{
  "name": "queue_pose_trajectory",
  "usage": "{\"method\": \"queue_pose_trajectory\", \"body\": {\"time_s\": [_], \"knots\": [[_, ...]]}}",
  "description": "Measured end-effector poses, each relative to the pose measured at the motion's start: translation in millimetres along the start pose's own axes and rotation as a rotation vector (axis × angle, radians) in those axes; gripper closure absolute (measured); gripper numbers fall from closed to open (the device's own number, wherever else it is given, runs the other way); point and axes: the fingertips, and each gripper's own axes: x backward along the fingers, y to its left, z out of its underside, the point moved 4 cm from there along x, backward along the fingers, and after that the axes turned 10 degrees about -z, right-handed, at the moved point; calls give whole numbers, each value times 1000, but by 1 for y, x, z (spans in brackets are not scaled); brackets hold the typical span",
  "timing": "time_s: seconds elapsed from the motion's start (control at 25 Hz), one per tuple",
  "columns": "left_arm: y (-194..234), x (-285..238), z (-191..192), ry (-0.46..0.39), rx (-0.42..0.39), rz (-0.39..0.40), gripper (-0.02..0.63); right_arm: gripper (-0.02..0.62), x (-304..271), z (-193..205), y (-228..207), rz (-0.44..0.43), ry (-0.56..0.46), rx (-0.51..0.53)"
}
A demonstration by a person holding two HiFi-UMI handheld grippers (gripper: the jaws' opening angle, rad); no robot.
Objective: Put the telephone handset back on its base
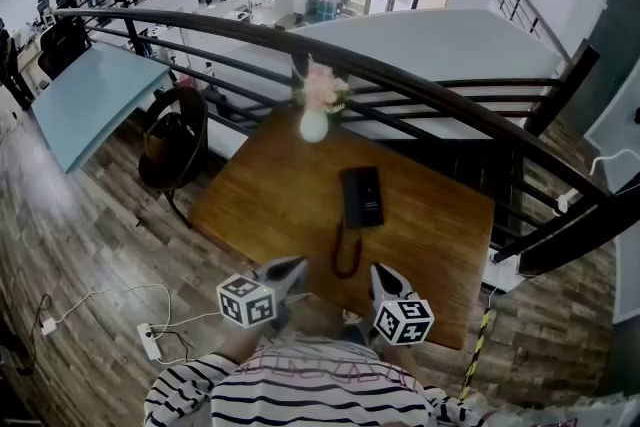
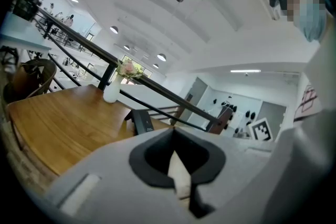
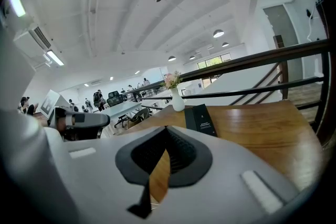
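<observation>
Only head view shows the cord — looped.

The person wears a long-sleeved top with black and white horizontal stripes and faint pink lettering across the chest. 1 striped sleeve shows at the lower left. The left gripper and the right gripper are pale grey, each with 2 tapering jaws. Each carries a white cube printed with black square markers: the left cube and the right cube. Seen close in the gripper views, each body is smooth grey plastic with a black, ribbed, shield-shaped recess behind the jaws and a paler rectangular strip on its flank. Something pale blue, perhaps a cap, covers the head.
</observation>
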Motion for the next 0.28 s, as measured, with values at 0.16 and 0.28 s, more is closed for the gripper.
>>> {"method": "queue_pose_trajectory", "body": {"time_s": [0.16, 0.28], "knots": [[2, 1, -1, -5, 16, -6, 606, 595, 0, -3, -1, -1, 2, 5], [5, 1, -1, -3, 14, -18, 606, 595, -1, -3, -1, -2, 2, 6]]}}
